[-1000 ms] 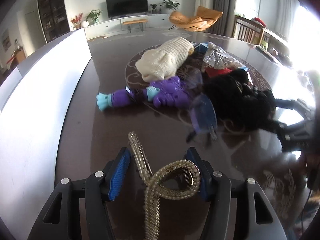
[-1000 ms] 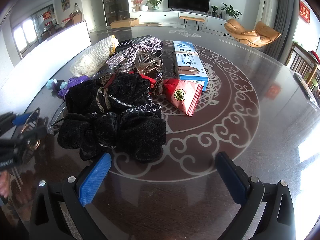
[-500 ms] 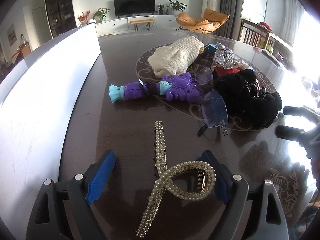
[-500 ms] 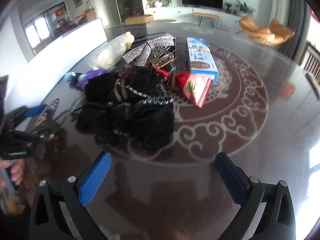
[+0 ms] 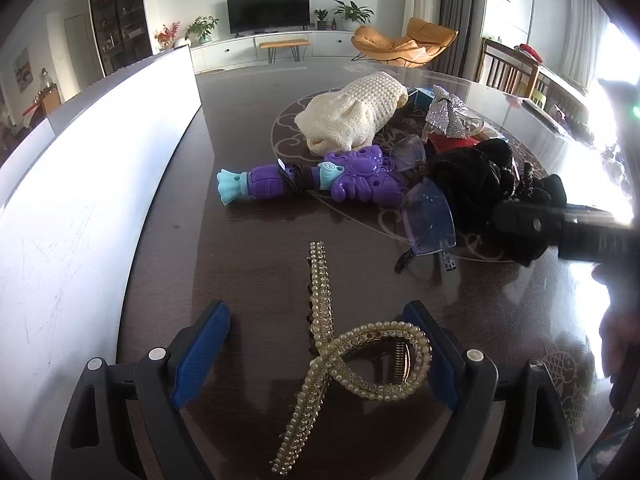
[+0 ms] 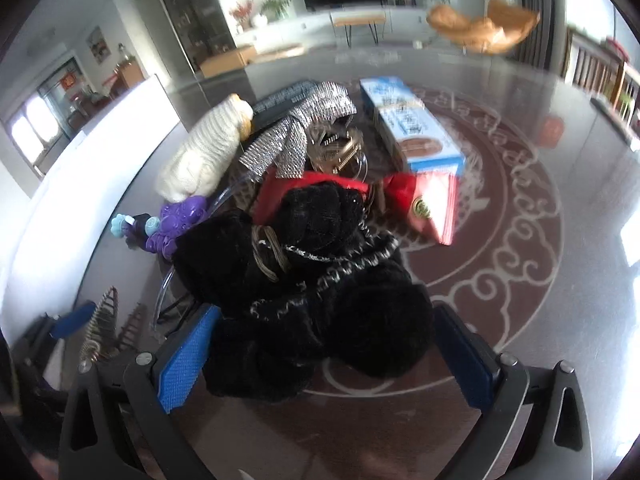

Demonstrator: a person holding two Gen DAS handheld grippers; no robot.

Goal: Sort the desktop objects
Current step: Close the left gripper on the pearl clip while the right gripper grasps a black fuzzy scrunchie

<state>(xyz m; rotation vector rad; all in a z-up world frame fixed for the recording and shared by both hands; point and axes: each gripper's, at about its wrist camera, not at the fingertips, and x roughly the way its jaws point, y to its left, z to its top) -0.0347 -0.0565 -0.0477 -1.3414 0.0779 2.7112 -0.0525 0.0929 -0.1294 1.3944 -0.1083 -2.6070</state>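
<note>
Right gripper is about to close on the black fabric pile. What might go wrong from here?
1. The black fabric pile sits between the open right gripper fingers, with a gold hair tie tangled in it. It may come along.
2. The pile touches the glasses and the purple toy, so lifting it could drag or flip them.
3. The pearl hair clip lies loose between the open left gripper fingers, and a sideways move could knock it.

- The dark glossy table (image 5: 256, 264) has a pale scroll pattern in its middle.
- On it lie a pearl hair clip (image 5: 352, 344), a purple toy (image 5: 320, 182), tinted glasses (image 5: 428, 216), a cream knit piece (image 5: 352, 116), a black fuzzy bundle (image 6: 312, 280), a red packet (image 6: 432, 208) and a blue box (image 6: 412, 128).
</note>
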